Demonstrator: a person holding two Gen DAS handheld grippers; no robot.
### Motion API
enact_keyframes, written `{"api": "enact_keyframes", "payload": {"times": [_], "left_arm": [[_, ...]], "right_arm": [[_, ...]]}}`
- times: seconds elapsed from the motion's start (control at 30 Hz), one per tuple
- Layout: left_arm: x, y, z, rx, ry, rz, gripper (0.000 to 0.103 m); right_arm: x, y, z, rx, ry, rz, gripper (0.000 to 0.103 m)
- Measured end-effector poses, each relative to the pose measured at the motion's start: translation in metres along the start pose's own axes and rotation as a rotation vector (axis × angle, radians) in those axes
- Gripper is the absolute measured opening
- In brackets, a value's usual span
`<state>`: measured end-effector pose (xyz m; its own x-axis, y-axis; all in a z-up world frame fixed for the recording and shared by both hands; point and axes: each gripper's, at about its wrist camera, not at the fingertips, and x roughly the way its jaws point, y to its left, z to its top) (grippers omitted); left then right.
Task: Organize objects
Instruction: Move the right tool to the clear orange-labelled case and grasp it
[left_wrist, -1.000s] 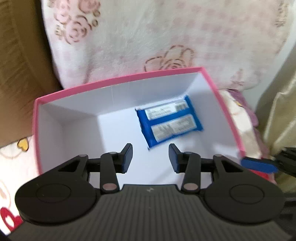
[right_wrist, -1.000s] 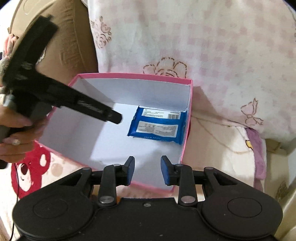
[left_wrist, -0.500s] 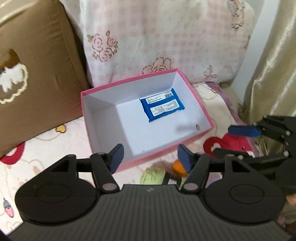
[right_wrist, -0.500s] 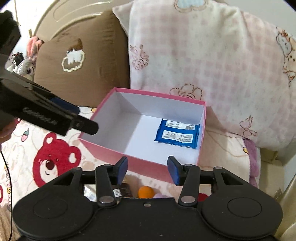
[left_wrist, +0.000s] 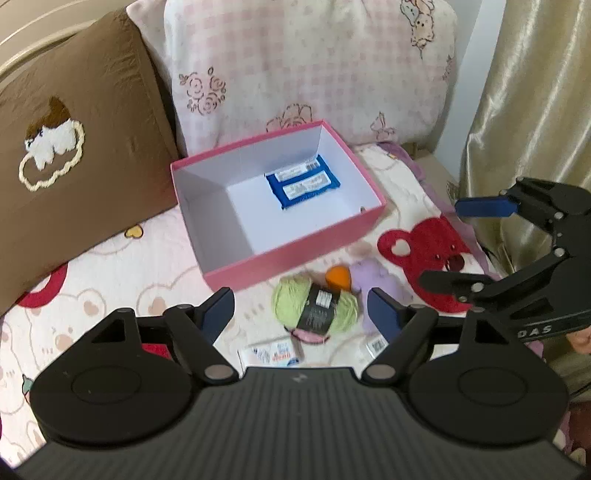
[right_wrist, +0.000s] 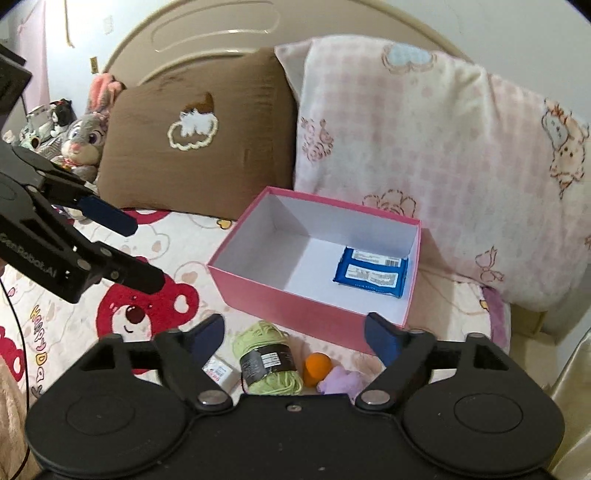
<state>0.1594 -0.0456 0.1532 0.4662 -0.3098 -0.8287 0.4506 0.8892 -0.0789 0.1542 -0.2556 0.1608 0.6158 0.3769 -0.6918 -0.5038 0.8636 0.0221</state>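
Pink box (left_wrist: 295, 258) with white inside sitting open on my bedspread (left_wrist: 155, 258), blue packet (left_wrist: 303, 184) flat in its far corner, green yarn (left_wrist: 314, 306), orange ball (left_wrist: 338, 277) and purple toy (right_wrist: 340, 380) just outside its near wall, my left gripper (left_wrist: 301, 310) and right gripper (right_wrist: 293, 334) both empty, jaws opening.

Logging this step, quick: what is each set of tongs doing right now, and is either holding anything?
Left tongs: opening, nothing between the jaws.
Right tongs: opening, also holding nothing.
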Motion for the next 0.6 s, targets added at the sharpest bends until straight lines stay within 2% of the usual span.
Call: {"api": "enact_keyframes", "payload": {"times": [0.17, 0.3, 0.6], "left_arm": [[-0.01, 0.004, -0.018, -0.008, 0.015, -0.033, 0.084], [-0.014, 0.004, -0.031, -0.008, 0.014, -0.028, 0.087], [0.0, -0.002, -0.06, -0.029, 0.05, -0.071, 0.089]], "right_arm": [[-0.016, 0.01, -0.013, 0.007, 0.007, 0.021, 0.087], [-0.025, 0.019, -0.027, 0.002, 0.02, 0.023, 0.087], [-0.036, 0.039, -0.061, 0.008, 0.042, 0.043, 0.087]]}}
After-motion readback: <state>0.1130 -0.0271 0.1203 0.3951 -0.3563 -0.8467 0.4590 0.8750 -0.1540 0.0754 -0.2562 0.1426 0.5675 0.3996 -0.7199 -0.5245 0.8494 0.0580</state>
